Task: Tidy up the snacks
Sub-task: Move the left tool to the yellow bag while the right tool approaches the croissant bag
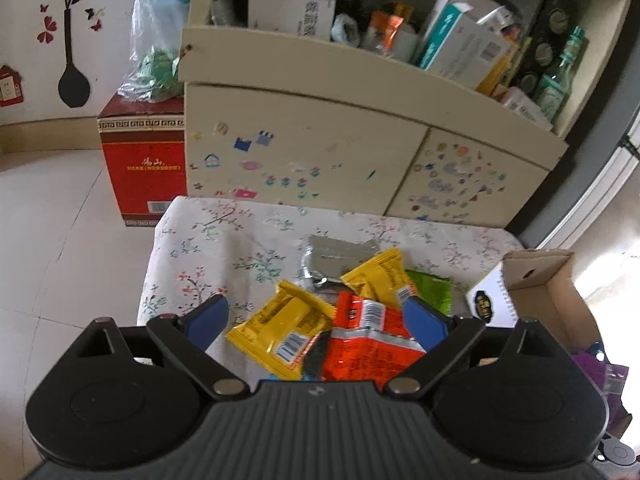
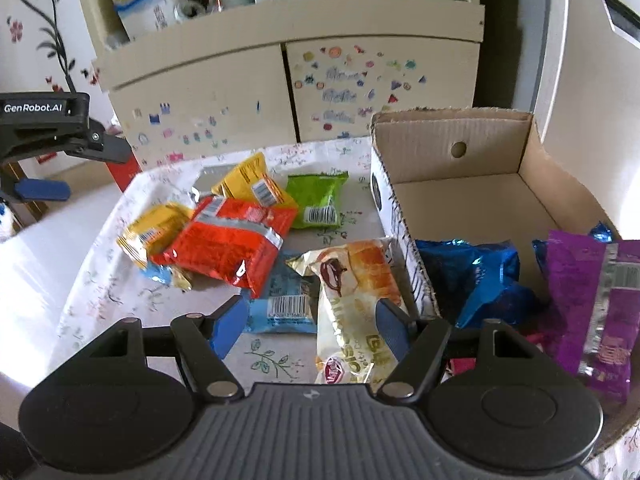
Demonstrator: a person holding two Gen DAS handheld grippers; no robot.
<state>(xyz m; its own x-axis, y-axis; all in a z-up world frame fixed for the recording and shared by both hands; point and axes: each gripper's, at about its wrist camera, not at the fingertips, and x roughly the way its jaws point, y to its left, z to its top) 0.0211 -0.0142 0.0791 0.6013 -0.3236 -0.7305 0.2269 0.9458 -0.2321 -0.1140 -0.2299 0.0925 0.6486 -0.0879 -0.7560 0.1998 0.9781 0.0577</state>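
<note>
Floral cloth covers the table (image 2: 100,280), and the loose snacks lie heaped on it just left of the cardboard box (image 2: 560,184). The red packet (image 2: 228,240) sits on top of the heap, hiding most of a yellow packet (image 2: 150,234) and part of a light blue packet (image 2: 286,304), whose front cannot be read. A second yellow packet (image 2: 252,184) and a green packet (image 2: 318,200) lie behind it, with a silver packet (image 1: 336,258) half buried at the back. The croissant packet (image 2: 352,304) leans against the box wall; its lower end is cut off by the right gripper (image 2: 310,328), whose jaws stand apart, with one blue pad in front of the wrapper, though whether it touches I cannot tell.

Inside the box lie a blue foil bag (image 2: 484,280) and a purple packet (image 2: 592,304), plus something pink, mostly hidden under the gripper body.

The left gripper (image 1: 316,320) hangs over the heap, jaws wide apart and clamped on nothing. The cabinet (image 1: 304,140) behind holds blurred clutter on its shelf.
</note>
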